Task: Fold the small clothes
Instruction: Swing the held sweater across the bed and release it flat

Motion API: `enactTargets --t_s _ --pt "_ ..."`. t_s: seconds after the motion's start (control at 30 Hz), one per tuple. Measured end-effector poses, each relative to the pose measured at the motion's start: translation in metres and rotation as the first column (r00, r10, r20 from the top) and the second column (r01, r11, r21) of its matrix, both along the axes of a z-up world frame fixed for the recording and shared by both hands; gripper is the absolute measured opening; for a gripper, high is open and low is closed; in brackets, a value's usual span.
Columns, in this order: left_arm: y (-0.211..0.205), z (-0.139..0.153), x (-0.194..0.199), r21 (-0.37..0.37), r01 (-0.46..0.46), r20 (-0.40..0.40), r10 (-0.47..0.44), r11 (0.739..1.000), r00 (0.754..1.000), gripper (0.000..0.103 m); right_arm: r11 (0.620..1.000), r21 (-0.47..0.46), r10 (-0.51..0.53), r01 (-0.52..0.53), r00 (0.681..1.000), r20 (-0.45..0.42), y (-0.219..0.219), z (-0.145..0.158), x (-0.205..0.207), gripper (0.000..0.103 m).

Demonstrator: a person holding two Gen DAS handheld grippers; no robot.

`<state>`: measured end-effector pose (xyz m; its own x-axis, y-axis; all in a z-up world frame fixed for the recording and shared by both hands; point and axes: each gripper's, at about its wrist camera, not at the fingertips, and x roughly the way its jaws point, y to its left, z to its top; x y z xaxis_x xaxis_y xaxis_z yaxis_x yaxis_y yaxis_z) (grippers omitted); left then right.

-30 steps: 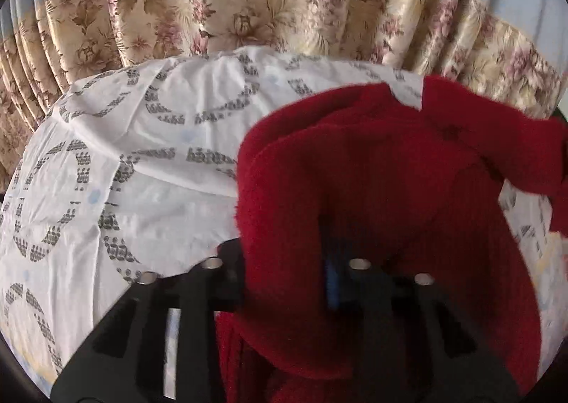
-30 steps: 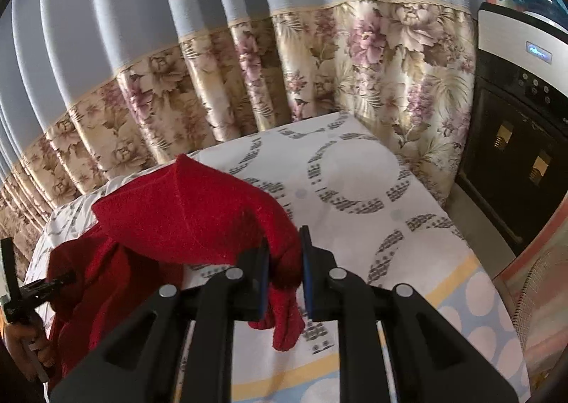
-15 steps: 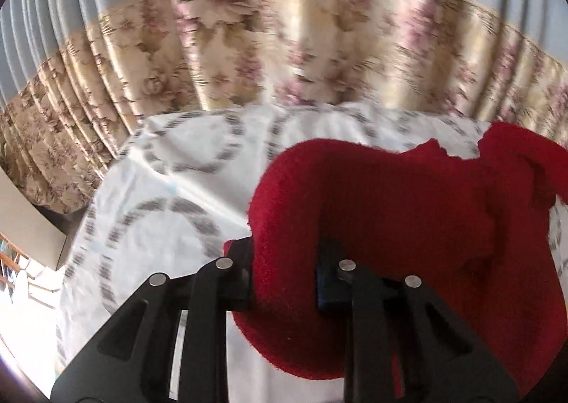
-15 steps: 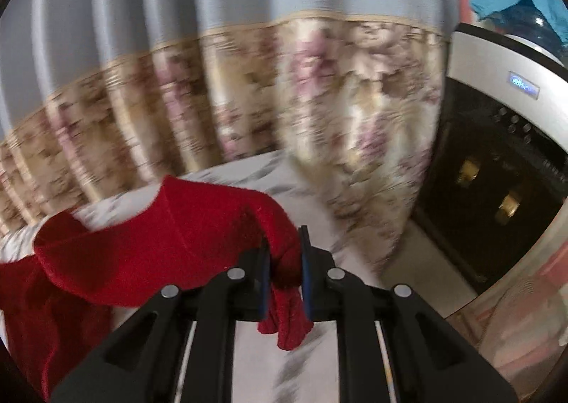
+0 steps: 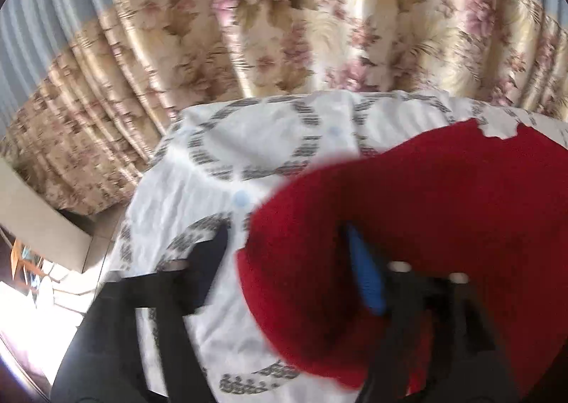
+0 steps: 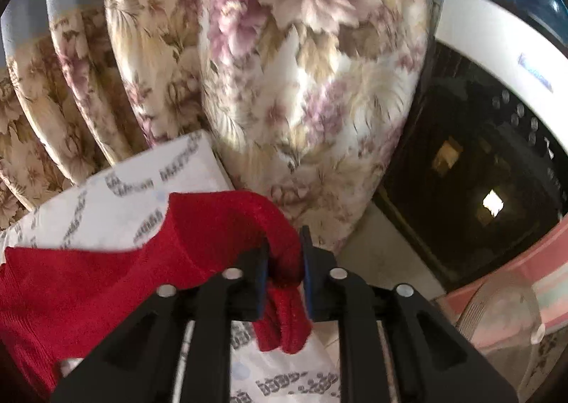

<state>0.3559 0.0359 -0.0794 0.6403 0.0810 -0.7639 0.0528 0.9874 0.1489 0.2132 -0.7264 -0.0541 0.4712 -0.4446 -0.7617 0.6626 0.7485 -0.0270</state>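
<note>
Both wrist cams close, downward-angled, blurry-ish.

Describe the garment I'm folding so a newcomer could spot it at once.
Start at the floral curtain; just below it lies a white sheet with grey ring prints. On that sheet sprawls the red knitted garment, one end lying between the opening jaws of the right gripper. It is the only solid red, fuzzy thing among pale patterned fabrics.

A red knitted garment (image 5: 443, 211) of fuzzy, finely ribbed wool lies bunched on the white cloth-covered tabletop (image 5: 227, 197), reaching toward its far edge. One narrow end (image 6: 284, 261) is lifted off the surface near the right edge, its tip hanging limp below, the rest trailing leftward in soft folds.
</note>
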Motion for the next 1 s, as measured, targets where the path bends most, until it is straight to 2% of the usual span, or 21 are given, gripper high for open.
enactTargets --t_s 0.03,0.07,0.1,0.23,0.3,0.4,0.5,0.6,0.67,0.8,1.0 --pt "0.008 0.002 -0.006 -0.022 -0.012 0.007 0.012 1.000 1.000 0.089 1.000 0.004 -0.013 0.013 1.000 0.001 0.000 -0.003 -0.005 0.050" --pt "0.016 0.004 -0.013 -0.043 -0.020 0.017 0.020 0.999 1.000 0.096 1.000 0.007 -0.021 0.021 1.000 0.023 0.001 -0.004 -0.015 0.059" --pt "0.022 0.007 -0.018 -0.052 -0.024 0.023 0.025 0.998 0.999 0.098 1.000 0.001 -0.022 0.022 0.999 0.034 0.003 -0.003 -0.023 0.063" --pt "0.041 0.017 -0.059 -0.068 -0.046 0.027 0.048 0.997 0.998 0.099 1.000 -0.003 -0.014 0.014 0.996 0.083 0.019 0.006 -0.065 0.063" --pt "0.042 0.021 -0.090 -0.104 -0.023 0.030 0.027 0.994 0.999 0.099 0.999 0.009 0.029 -0.030 0.992 0.119 0.040 0.013 -0.092 0.064" --pt "0.031 0.021 -0.144 -0.150 0.006 0.028 -0.002 0.989 1.000 0.099 0.990 0.017 0.139 -0.143 0.977 0.161 0.095 0.015 -0.133 0.067" --pt "0.016 0.015 -0.200 -0.178 0.030 0.040 -0.023 0.984 0.999 0.099 0.968 0.042 0.234 -0.246 0.953 0.193 0.154 0.003 -0.173 0.068" --pt "0.008 0.007 -0.247 -0.237 0.028 0.044 -0.018 0.971 0.999 0.099 0.945 0.073 0.295 -0.319 0.927 0.233 0.203 -0.013 -0.211 0.068" --pt "0.005 0.002 -0.271 -0.234 0.012 0.052 0.001 0.972 0.999 0.099 0.933 0.090 0.319 -0.348 0.917 0.238 0.234 -0.026 -0.232 0.069" --pt "0.001 -0.008 -0.316 -0.287 -0.033 0.049 0.049 0.958 0.998 0.099 0.906 0.096 0.383 -0.411 0.897 0.222 0.284 -0.044 -0.259 0.069" --pt "-0.020 -0.020 -0.353 -0.231 0.002 0.060 0.012 0.973 0.998 0.099 0.839 0.088 0.509 -0.537 0.831 0.225 0.347 -0.048 -0.284 0.069"
